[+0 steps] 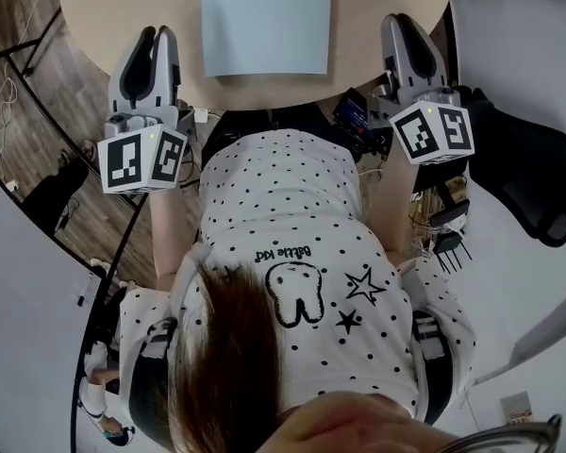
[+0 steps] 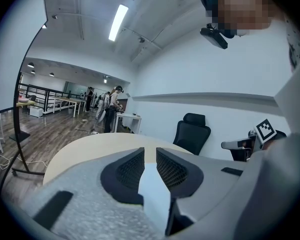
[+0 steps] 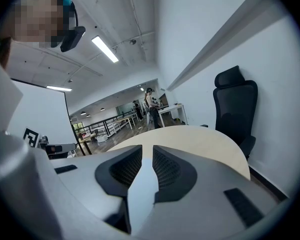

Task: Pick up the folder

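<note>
Pale round wooden table (image 1: 358,26) stands on dark wood plank floor (image 2: 50,129); black high-backed office chair (image 2: 191,134) beside plain white wall (image 2: 225,74); long ceiling strip light (image 2: 118,22) lit; black metal railing (image 2: 40,91) far off

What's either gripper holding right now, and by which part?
Nothing held: left gripper and right gripper flank the pale blue rectangular folder, jaws slightly apart.

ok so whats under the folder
The folder lies flat on the round table, and only pale wood tabletop shows round its edges. Whatever might lie beneath it is covered by the folder itself.
</note>
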`<act>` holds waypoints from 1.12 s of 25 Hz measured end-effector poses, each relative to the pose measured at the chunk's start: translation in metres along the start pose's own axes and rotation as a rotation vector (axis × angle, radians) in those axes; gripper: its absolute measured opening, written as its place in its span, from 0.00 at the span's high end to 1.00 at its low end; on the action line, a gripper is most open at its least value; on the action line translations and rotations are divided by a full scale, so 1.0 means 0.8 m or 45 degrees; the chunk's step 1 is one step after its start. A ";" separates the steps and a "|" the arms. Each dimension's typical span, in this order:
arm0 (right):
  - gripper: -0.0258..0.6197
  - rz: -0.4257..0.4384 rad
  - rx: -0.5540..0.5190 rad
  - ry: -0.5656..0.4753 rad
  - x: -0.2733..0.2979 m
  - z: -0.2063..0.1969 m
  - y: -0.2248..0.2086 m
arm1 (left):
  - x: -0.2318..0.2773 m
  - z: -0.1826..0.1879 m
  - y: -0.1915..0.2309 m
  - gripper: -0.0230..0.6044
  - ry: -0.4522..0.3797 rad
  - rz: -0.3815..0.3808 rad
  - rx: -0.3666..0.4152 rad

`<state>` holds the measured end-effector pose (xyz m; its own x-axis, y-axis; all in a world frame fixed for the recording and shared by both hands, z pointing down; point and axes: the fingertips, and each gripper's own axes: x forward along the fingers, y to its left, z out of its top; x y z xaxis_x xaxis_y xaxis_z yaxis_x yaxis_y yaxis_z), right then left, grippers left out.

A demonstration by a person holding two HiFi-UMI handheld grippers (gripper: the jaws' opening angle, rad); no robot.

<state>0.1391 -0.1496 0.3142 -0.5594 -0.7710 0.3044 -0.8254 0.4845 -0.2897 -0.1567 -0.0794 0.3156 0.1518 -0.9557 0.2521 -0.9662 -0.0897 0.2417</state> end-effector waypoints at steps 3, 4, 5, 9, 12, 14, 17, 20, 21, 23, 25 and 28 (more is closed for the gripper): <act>0.85 0.005 -0.001 0.003 0.003 -0.002 0.000 | -0.001 -0.004 0.004 0.83 0.005 0.016 -0.013; 0.85 0.006 0.001 0.005 0.004 -0.003 0.000 | -0.001 -0.005 0.005 0.83 0.009 0.021 -0.019; 0.85 0.008 0.003 0.008 0.006 -0.003 0.000 | 0.000 -0.006 0.006 0.83 0.013 0.026 -0.023; 0.84 0.012 0.011 0.019 0.011 -0.005 -0.002 | 0.004 -0.007 0.009 0.83 0.025 0.042 -0.037; 0.82 0.013 0.019 0.026 0.013 -0.007 -0.002 | 0.006 -0.009 0.009 0.83 0.037 0.042 -0.041; 0.81 0.014 0.025 0.034 0.015 -0.009 -0.002 | 0.007 -0.010 0.008 0.82 0.047 0.040 -0.045; 0.80 0.026 0.035 0.041 0.018 -0.012 0.000 | 0.008 -0.013 0.007 0.80 0.065 0.037 -0.052; 0.79 0.038 0.044 0.052 0.023 -0.014 0.001 | 0.012 -0.017 0.006 0.77 0.080 0.028 -0.062; 0.79 0.041 0.046 0.058 0.026 -0.015 0.000 | 0.015 -0.018 0.006 0.76 0.083 0.025 -0.069; 0.77 0.044 0.052 0.067 0.032 -0.016 -0.001 | 0.020 -0.020 0.006 0.74 0.093 0.023 -0.075; 0.76 0.046 0.061 0.069 0.036 -0.017 -0.002 | 0.025 -0.021 0.005 0.73 0.104 0.020 -0.074; 0.75 0.043 0.075 0.081 0.043 -0.023 -0.005 | 0.036 -0.029 0.005 0.71 0.129 0.004 -0.080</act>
<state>0.1215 -0.1705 0.3422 -0.5919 -0.7259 0.3504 -0.8014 0.4831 -0.3528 -0.1511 -0.1007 0.3457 0.1720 -0.9224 0.3457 -0.9523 -0.0659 0.2980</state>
